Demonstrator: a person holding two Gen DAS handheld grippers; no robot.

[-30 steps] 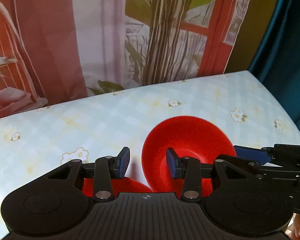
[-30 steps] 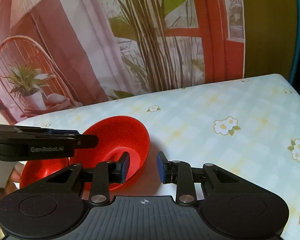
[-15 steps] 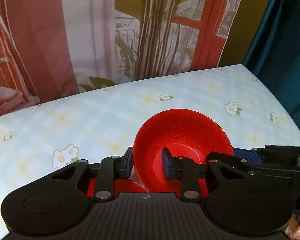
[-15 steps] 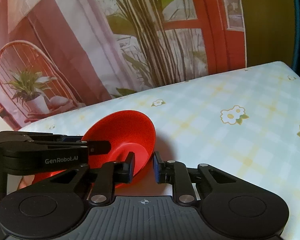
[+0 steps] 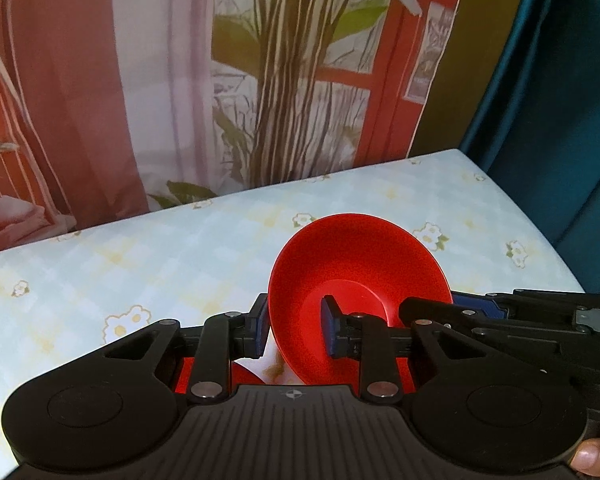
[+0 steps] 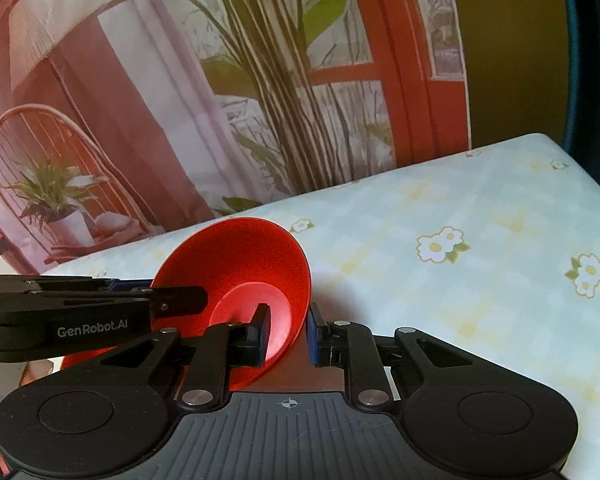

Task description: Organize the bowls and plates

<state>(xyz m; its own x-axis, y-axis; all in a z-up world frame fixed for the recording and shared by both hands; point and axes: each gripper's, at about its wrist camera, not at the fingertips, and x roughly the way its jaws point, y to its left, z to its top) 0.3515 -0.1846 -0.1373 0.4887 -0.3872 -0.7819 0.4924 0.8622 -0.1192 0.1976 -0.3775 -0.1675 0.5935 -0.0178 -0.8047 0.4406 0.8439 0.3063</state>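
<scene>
A red bowl (image 5: 360,268) is held up above the table between both grippers. My left gripper (image 5: 296,330) is shut on its left rim, one finger inside and one outside. My right gripper (image 6: 287,332) is shut on the bowl's (image 6: 240,256) right rim in the same way. A second red dish (image 5: 220,376) lies low behind my left gripper's fingers, mostly hidden; it also shows in the right wrist view (image 6: 84,356) under the left gripper's arm.
The table (image 6: 480,216) has a pale blue checked cloth with daisy prints. A printed backdrop with a plant and red window frame (image 5: 300,80) stands along its far edge. A dark teal curtain (image 5: 560,100) hangs at the right.
Both grippers closed on the red bowl's rim, left first, then right. The bowl has risen off the table and tilted more upright.
</scene>
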